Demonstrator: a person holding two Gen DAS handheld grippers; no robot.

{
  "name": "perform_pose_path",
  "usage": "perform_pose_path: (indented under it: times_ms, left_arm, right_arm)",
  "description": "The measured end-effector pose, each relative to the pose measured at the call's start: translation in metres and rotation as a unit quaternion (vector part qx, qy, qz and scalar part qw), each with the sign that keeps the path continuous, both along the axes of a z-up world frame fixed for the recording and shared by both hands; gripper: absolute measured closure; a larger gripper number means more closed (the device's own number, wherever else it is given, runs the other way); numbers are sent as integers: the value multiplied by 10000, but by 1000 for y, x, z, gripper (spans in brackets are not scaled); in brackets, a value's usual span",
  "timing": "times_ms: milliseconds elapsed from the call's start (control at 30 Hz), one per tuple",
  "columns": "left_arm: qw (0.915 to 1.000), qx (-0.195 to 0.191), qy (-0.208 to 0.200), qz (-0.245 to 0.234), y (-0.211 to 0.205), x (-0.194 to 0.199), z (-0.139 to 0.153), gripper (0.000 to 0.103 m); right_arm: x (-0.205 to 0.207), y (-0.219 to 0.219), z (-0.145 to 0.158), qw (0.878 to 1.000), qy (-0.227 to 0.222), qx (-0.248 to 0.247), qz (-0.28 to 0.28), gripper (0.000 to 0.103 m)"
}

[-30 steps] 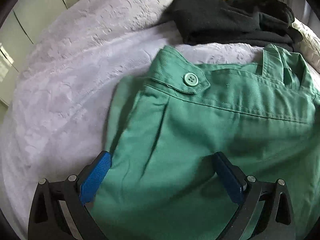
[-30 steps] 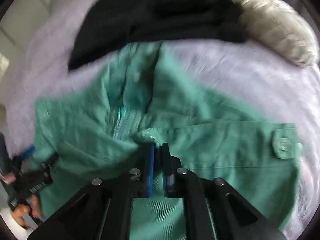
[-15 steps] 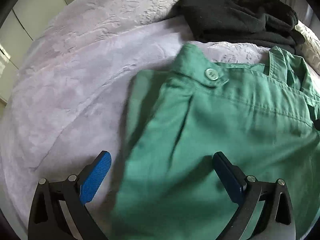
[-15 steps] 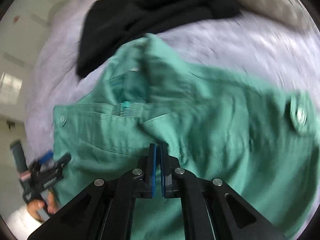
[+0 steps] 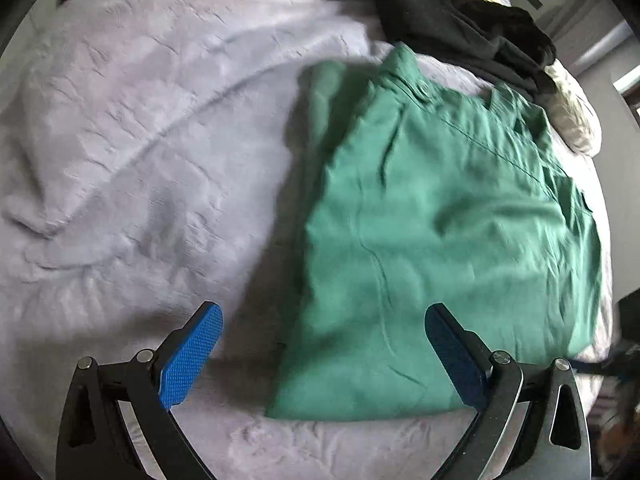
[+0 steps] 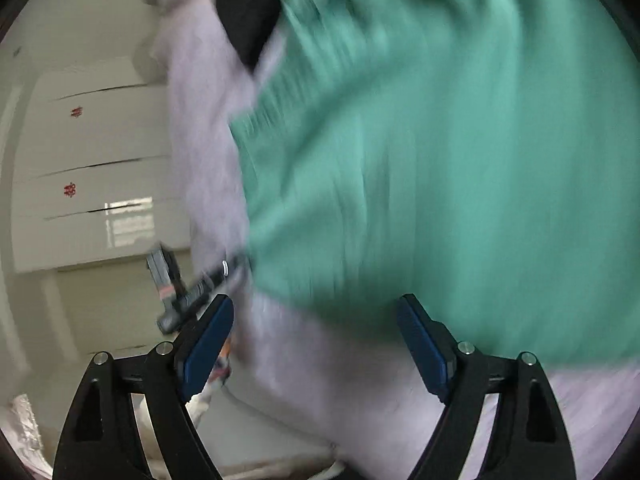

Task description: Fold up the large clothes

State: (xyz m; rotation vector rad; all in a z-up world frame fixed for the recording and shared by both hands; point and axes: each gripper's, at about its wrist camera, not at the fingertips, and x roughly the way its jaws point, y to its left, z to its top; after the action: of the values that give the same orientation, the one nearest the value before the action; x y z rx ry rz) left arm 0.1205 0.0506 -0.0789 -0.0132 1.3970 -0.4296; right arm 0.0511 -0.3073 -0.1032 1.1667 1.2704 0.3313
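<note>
Green trousers [image 5: 440, 220] lie folded on the lilac bed cover [image 5: 140, 140], waistband toward the far side. My left gripper [image 5: 324, 356] is open and empty, hovering over the near edge of the trousers. In the right wrist view the trousers [image 6: 460, 140] are blurred and fill the upper right. My right gripper [image 6: 316, 348] is open and empty, just off the trousers' near edge, above the cover [image 6: 320, 400].
A black garment [image 5: 460, 28] lies heaped at the far side of the bed next to a cream pillow [image 5: 576, 120]. White cupboard doors [image 6: 100, 160] stand beyond the bed's left edge. The left gripper [image 6: 180, 292] shows small in the right wrist view.
My right gripper has let go of the green fabric and opened, swinging away to the bed's edge. My left gripper has drawn back toward the near edge of the trousers, still open.
</note>
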Motion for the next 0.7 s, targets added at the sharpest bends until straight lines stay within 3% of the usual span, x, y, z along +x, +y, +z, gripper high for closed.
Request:
perform_pose_path:
  times_ms: [33, 133, 200, 233, 267, 300, 367, 467, 567, 700]
  left_arm:
    - [10000, -34, 72, -26, -2, 0, -4, 12]
    - [9995, -135, 259, -117, -5, -1, -11, 39]
    - [9993, -145, 297, -160, -4, -1, -13, 75]
    - [9991, -232, 327, -168, -2, -1, -11, 85]
    - [9983, -417, 374, -163, 3, -1, -6, 89]
    - [9974, -622, 332, -176, 9, -3, 4, 91]
    - [9968, -719, 226, -266, 17, -9, 17, 93]
    - [9972, -568, 283, -404, 25, -23, 16, 99]
    - [9977, -267, 460, -420, 31, -36, -12, 99]
    - [9978, -250, 575, -211, 33, -42, -33, 99]
  right_arm:
    - [-6, 8, -9, 9999, 147, -22, -53, 17]
    - [-27, 10, -31, 9960, 533, -126, -702, 17]
    - [-38, -1, -28, 9904, 571, -301, -1222, 17]
    - [-42, -8, -27, 9857, 577, -389, -1534, 17]
    - [-47, -18, -25, 9793, 579, -420, -1892, 23]
    - [-50, -27, -24, 9736, 612, -414, -2161, 52]
    - [-53, -40, -24, 9680, 838, -456, -2321, 86]
    - [-53, -39, -11, 9750, 691, -740, -1978, 88]
    - [-63, -32, -6, 9764, 768, -1202, -1624, 88]
    - [-76, -41, -32, 9743, 1071, -1161, -1608, 92]
